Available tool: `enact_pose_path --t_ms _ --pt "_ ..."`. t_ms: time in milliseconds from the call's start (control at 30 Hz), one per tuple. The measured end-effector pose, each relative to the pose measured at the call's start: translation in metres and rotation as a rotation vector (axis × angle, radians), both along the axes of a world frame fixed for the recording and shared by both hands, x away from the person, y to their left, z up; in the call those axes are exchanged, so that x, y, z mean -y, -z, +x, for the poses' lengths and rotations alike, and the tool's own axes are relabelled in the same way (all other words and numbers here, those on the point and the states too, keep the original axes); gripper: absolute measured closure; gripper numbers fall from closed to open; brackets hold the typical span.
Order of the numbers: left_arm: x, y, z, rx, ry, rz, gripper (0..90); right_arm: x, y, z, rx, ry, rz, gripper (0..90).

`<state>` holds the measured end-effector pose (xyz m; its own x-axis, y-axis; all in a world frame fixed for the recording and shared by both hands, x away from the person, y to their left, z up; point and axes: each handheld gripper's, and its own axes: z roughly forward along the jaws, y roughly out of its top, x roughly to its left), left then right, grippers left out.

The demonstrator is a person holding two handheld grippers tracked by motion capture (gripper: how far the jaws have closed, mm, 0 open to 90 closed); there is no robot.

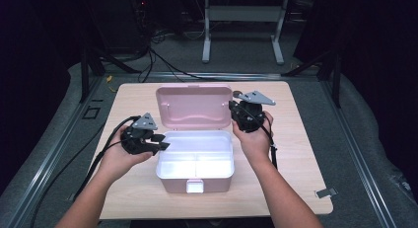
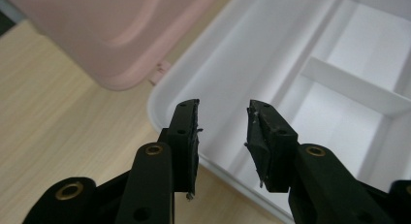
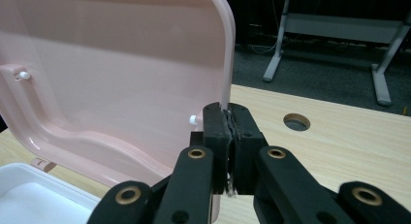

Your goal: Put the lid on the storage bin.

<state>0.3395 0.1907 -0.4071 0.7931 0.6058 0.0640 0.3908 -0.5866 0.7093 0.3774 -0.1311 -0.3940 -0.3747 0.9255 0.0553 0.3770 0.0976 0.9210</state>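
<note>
Pink plastic lid of the white box: your right gripper pinches its edge; left gripper, jaws apart, waits beside. Swing it shut next.

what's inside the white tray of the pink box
The white tray looks empty: bare compartments split by white dividers. The left tongs cover a bit of its near rim, and glare washes out parts of the floor in the high view.

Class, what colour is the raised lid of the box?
Pale pink lid, best in the right gripper view.
</note>
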Motion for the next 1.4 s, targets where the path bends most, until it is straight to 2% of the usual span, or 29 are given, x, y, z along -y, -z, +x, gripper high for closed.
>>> enact_pose_path --t_ms 33,100,133,167,200,267,300,333,400,433,467,500,533,567,633,767,867,1033,1067,1167,1233,1333,1400 --pt "0.0 0.0 0.0 0.0 0.0 0.0 62.6 0.0 0.0 0.0 0.0 0.0 0.0 87.7" --pt "-0.008 0.001 -0.004 0.045 -0.067 -0.059 62.6 0.0 0.001 -0.001 0.008 0.002 0.001 87.7" --pt "-0.009 0.001 -0.004 0.054 -0.096 -0.06 61.9 0.0 0.001 -0.001 0.011 0.005 0.002 87.7" --pt "-0.009 0.001 -0.004 0.054 -0.096 -0.06 60.7 0.0 0.001 -0.001 0.008 0.002 0.002 87.7" --pt "-0.009 0.0 -0.005 0.088 -0.141 -0.051 59.5 0.0 0.001 -0.001 0.008 0.001 0.002 87.7" --pt "-0.01 -0.001 -0.004 0.097 -0.191 -0.079 59.3 0.0 0.001 -0.001 0.01 0.001 0.0 87.7" --pt "-0.01 -0.001 -0.004 0.097 -0.191 -0.079 59.3 0.0 0.001 -0.001 0.011 0.001 0.0 87.7" --pt "-0.012 -0.004 -0.002 0.12 -0.231 -0.115 59.6 0.0 0.001 -0.002 0.013 0.0 0.0 87.6" --pt "-0.015 -0.006 0.003 0.138 -0.283 -0.174 60.3 0.0 0.002 -0.002 0.019 0.0 -0.001 87.7" --pt "-0.015 -0.006 0.003 0.138 -0.283 -0.174 60.6 0.0 0.002 -0.002 0.019 0.0 -0.001 87.7" --pt "-0.017 -0.007 0.006 0.147 -0.3 -0.194 60.6 0.0 0.002 -0.002 0.02 0.0 0.0 87.6" --pt "-0.018 -0.007 0.01 0.17 -0.341 -0.205 60.7 0.0 0.002 -0.002 0.021 -0.001 0.0 87.6" --pt "-0.018 -0.007 0.011 0.179 -0.353 -0.211 60.9 0.0 0.002 -0.002 0.022 0.0 0.0 87.6" --pt "-0.018 -0.007 0.011 0.179 -0.353 -0.211 61.9 0.0 0.002 -0.003 0.023 -0.002 0.0 87.6" --pt "-0.017 -0.008 0.016 0.196 -0.364 -0.239 63.5 0.001 0.002 -0.003 0.022 -0.002 0.004 87.6" --pt "-0.012 -0.012 0.022 0.199 -0.368 -0.226 65.1 0.001 0.002 -0.004 0.022 -0.005 0.008 87.6" --pt "-0.005 -0.021 0.031 0.203 -0.384 -0.208 65.2 0.001 0.003 -0.004 0.027 -0.007 0.006 87.6" --pt "-0.002 -0.029 0.037 0.217 -0.396 -0.215 66.4 0.001 0.003 -0.005 0.03 -0.007 0.003 87.6" --pt "0.0 -0.032 0.04 0.224 -0.394 -0.23 67.3 0.001 0.003 -0.006 0.03 -0.005 -0.001 87.6" --pt "0.003 -0.034 0.041 0.234 -0.395 -0.233 69.7 0.001 0.003 -0.006 0.032 -0.008 -0.003 87.6" --pt "0.004 -0.034 0.043 0.232 -0.398 -0.241 75.1 0.001 0.003 -0.008 0.035 -0.011 -0.004 87.5" --pt "0.006 -0.033 0.042 0.253 -0.402 -0.227 80.7 0.002 0.003 -0.009 0.037 -0.014 -0.002 87.5" --pt "0.006 -0.033 0.042 0.251 -0.401 -0.226 81.2 0.002 0.003 -0.009 0.04 -0.015 0.0 87.4"
